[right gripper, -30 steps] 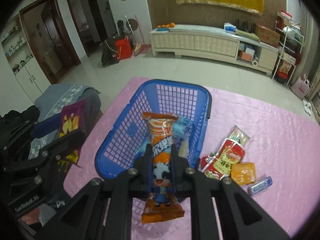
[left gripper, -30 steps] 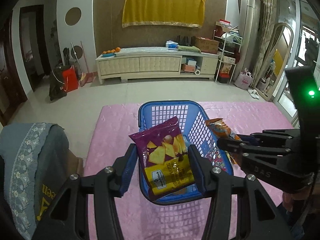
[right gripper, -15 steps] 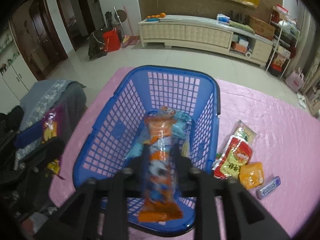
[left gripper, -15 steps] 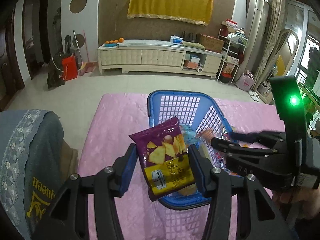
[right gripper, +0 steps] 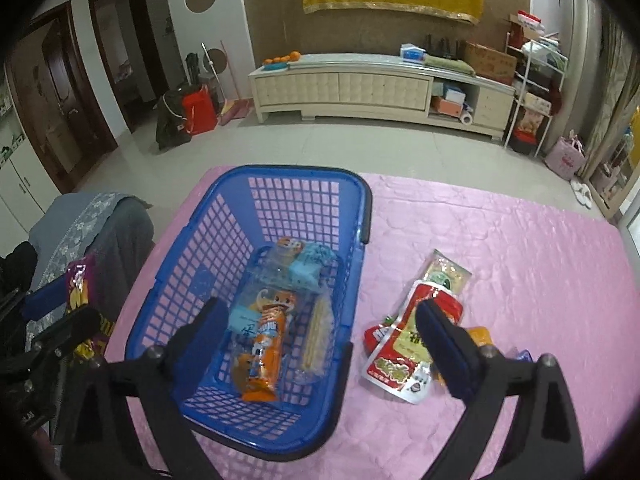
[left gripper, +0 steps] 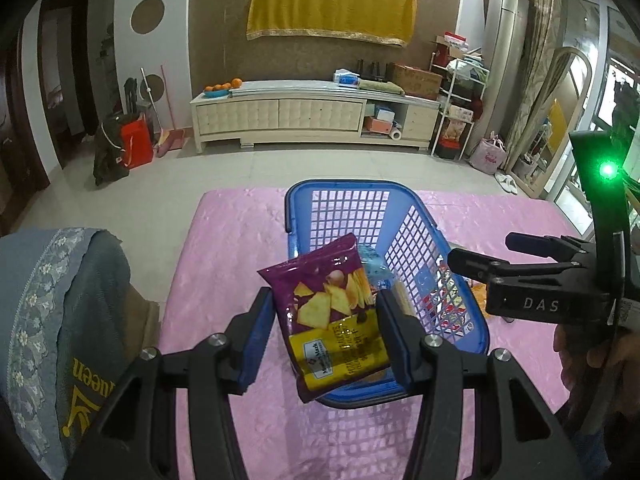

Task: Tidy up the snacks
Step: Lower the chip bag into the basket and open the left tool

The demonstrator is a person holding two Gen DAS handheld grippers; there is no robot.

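Your left tool (left gripper: pixel 324 320) was clamped on the purple-and-yellow crinkly chip bag (left gripper: pixel 334 320), held above the near rim of the blue plastic lattice basket (right gripper: pixel 256 196). Your right tool (right gripper: pixel 320 316) was opening wide — nothing between its fingers — over the orange cartoon-printed snack packet (right gripper: pixel 266 344) lying inside the basket. The red foil pouch (right gripper: pixel 404 344) lay beside it on the pink-covered counter (right gripper: pixel 500 248).

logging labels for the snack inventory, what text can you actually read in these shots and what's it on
"DAS" on the right gripper, seen from the left wrist view.
"ueen", partly cut off, in yellow on the grey cloth.
"Member's Mark", barely legible, on the purple chip bag; other print unreadable.
Print on the orange snack packet and red pouch: too blurred to read.
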